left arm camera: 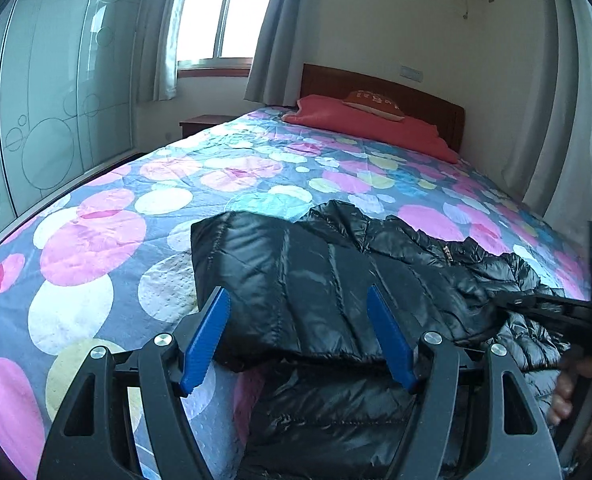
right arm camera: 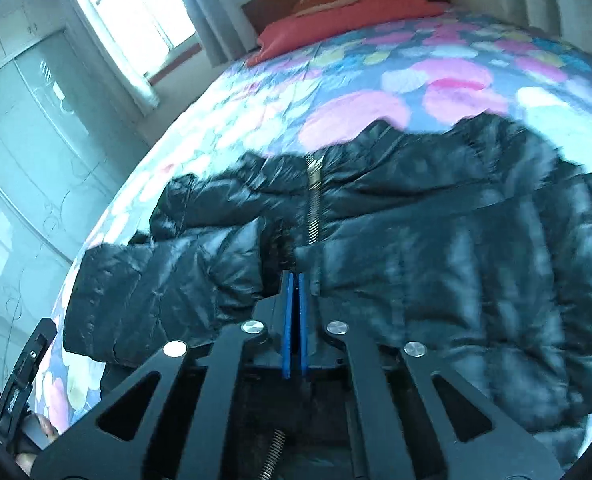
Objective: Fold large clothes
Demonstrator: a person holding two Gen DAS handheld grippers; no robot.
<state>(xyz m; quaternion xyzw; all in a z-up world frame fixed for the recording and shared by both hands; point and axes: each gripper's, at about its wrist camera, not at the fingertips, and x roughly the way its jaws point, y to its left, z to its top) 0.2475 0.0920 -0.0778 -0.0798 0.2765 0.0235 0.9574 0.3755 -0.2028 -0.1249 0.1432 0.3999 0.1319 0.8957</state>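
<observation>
While the black puffer jacket (left arm camera: pixel 336 280) lies across the near part of the bed (left arm camera: pixel 136 208), one sleeve folded over its body, the left tool (left arm camera: pixel 298 336) hangs above that folded part, jaws wide, gripping nothing. Right tool (right arm camera: pixel 295 280): blue pads pressed together at the jacket's zipper edge; fabric pinch unclear.

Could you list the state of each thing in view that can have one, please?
Black puffer jacket: partly folded, lying on bed.
Jacket zipper: closed where visible.
Left claw: open, over the jacket.
Right claw: shut at jacket's edge.
Curtains: drawn apart.
</observation>
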